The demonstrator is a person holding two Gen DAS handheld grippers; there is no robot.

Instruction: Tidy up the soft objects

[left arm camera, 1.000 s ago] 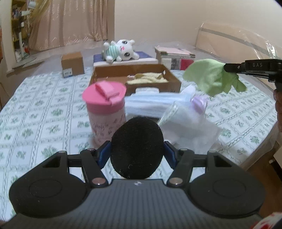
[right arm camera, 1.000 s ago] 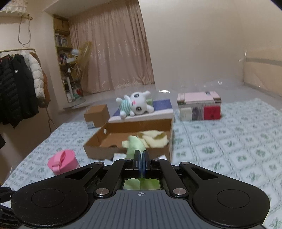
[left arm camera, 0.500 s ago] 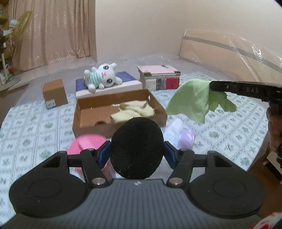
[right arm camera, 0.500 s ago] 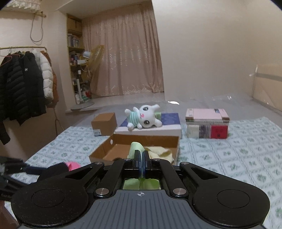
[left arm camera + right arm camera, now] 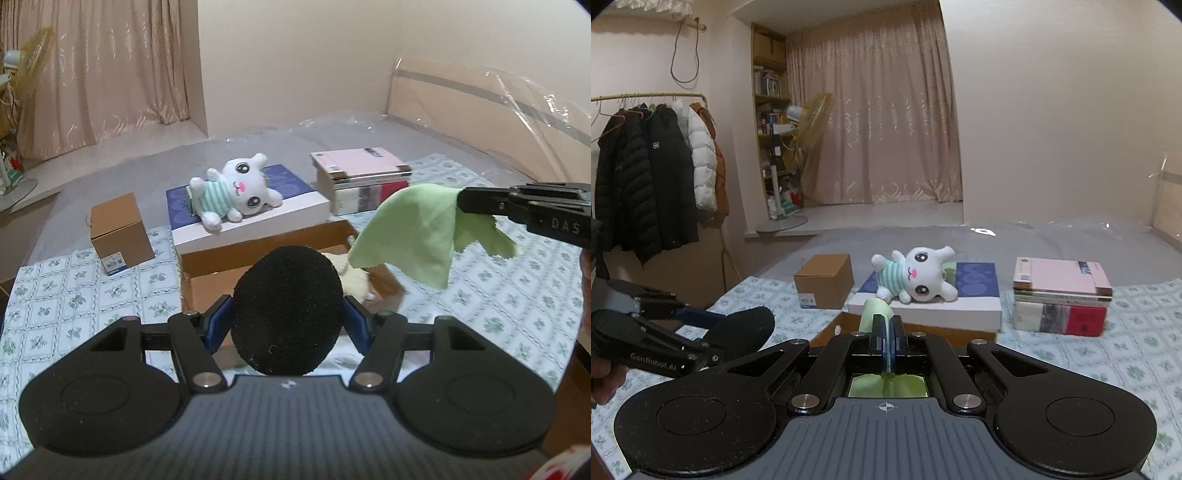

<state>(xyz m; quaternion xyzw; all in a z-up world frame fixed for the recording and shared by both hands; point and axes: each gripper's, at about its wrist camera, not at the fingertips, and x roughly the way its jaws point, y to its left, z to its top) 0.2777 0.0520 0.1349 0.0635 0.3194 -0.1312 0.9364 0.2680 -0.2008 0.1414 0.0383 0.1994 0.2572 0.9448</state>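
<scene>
My left gripper [image 5: 286,321] is shut on a round black sponge [image 5: 286,310], held in the air in front of the open cardboard box [image 5: 207,269]. The sponge also shows in the right wrist view [image 5: 742,328]. My right gripper [image 5: 886,332] is shut on a light green cloth [image 5: 417,229], which hangs over the box's right end. Its fingers [image 5: 517,206] come in from the right in the left wrist view. A pale yellow cloth [image 5: 354,284] lies inside the box. A white plush bunny [image 5: 232,195] lies on a flat white box [image 5: 251,218] behind it.
A small brown carton [image 5: 118,236] stands at the back left. A stack of books with a pink cover [image 5: 362,177] stands at the back right. The flowered tablecloth [image 5: 74,295] covers the table. A coat rack [image 5: 653,177] stands at far left.
Both grippers have risen and moved toward the cardboard box with their loads. The pink cup and plastic bags near the front have dropped out of view.
</scene>
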